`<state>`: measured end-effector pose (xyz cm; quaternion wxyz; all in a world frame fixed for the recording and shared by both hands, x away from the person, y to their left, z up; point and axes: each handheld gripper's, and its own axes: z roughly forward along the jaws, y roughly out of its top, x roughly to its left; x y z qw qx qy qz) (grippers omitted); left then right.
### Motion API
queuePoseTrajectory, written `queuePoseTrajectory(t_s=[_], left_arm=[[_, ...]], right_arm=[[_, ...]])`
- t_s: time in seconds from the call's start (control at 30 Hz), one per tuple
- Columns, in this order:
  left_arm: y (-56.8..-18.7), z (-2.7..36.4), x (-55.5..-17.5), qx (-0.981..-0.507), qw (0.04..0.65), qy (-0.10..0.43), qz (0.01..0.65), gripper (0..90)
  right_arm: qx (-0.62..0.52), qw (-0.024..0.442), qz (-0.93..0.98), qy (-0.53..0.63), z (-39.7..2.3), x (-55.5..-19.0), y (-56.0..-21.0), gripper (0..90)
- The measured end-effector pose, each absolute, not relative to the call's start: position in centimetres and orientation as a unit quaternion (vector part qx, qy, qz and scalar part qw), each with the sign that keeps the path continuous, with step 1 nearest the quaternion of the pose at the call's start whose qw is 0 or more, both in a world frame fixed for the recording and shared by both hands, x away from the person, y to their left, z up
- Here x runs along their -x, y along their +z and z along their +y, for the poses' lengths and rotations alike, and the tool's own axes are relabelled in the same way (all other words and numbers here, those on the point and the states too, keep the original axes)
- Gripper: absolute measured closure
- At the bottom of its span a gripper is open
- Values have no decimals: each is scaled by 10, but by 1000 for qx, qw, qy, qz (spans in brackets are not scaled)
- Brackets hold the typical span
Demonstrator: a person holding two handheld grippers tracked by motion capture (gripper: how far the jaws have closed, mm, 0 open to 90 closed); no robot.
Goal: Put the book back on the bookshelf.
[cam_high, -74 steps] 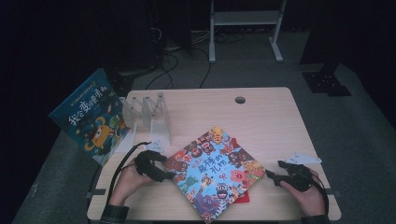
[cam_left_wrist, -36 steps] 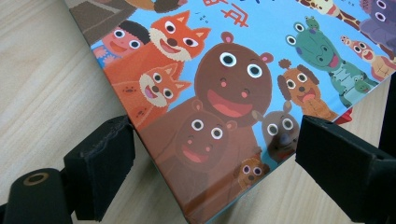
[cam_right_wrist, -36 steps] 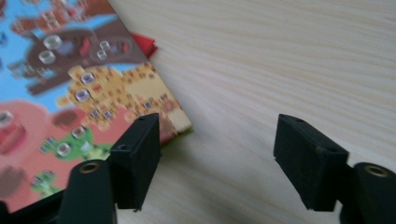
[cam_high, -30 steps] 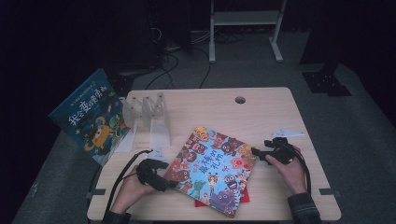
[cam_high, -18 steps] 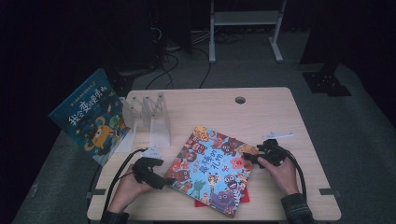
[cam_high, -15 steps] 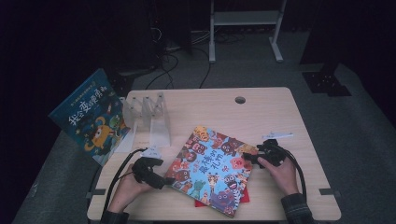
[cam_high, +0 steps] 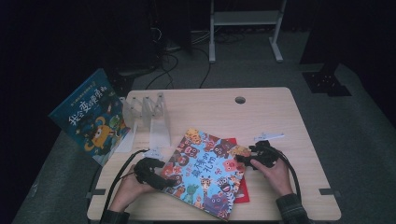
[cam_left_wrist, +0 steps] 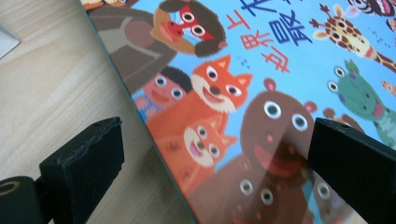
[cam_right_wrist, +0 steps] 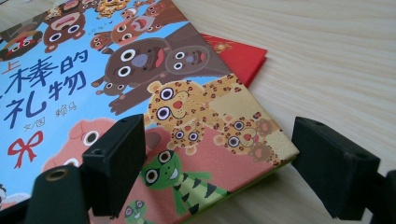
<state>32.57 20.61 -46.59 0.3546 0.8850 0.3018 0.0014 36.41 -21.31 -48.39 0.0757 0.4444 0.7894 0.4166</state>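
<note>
Since the earlier frames we have swung the animal picture book [cam_high: 205, 175] round at lower centre of the desk [cam_high: 280, 116] and brought our right gripper [cam_high: 247, 160] in to its right corner. Both grippers' jaws have just been opening; the left gripper [cam_high: 164, 178] straddles the book's left edge, ready to square it over the red book [cam_high: 242, 191].

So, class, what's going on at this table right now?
A person works at a wooden table with a claw in each hand, both at a colourful animal picture book that lies on a red book. The left claw is open astride the book's left edge; the right claw is open around its right corner. Both have just been opening, and neither pinches the book. A clear book rack stands behind, with a blue picture book leaning at its left.
</note>
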Motion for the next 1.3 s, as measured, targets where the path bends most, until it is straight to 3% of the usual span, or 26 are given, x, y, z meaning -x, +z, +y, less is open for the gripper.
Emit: queuePoseTrajectory(t_s=[0.57, 0.73, 0.83, 0.87, 0.97, 1.0, 1.03, 1.1, 1.3], left_arm=[[-475, 217, -333, -870, 373, -29, 322, 0], [-479, 220, -335, -865, 382, -43, 323, 0], [-479, 221, -335, -864, 381, -47, 325, 0], [-479, 221, -335, -865, 381, -48, 324, 0], [-479, 222, -335, -864, 380, -51, 326, 0], [-480, 222, -335, -864, 379, -53, 327, 0], [-480, 222, -336, -864, 379, -55, 328, 0], [-481, 222, -336, -863, 379, -58, 329, 0], [-482, 223, -336, -861, 379, -70, 331, 0]], right_arm=[[-404, 63, 812, 417, -194, -349, -482, 182], [-390, 121, 820, 401, -205, -329, -470, 365], [-385, 128, 819, 405, -208, -320, -466, 410], [-374, 130, 822, 410, -210, -309, -463, 500], [-362, 120, 828, 412, -210, -301, -463, 573], [-346, 112, 836, 411, -206, -293, -464, 654], [-346, 112, 836, 411, -206, -293, -464, 654], [-322, 93, 847, 412, -199, -281, -467, 767], [-278, 67, 867, 407, -185, -268, -471, 835]])
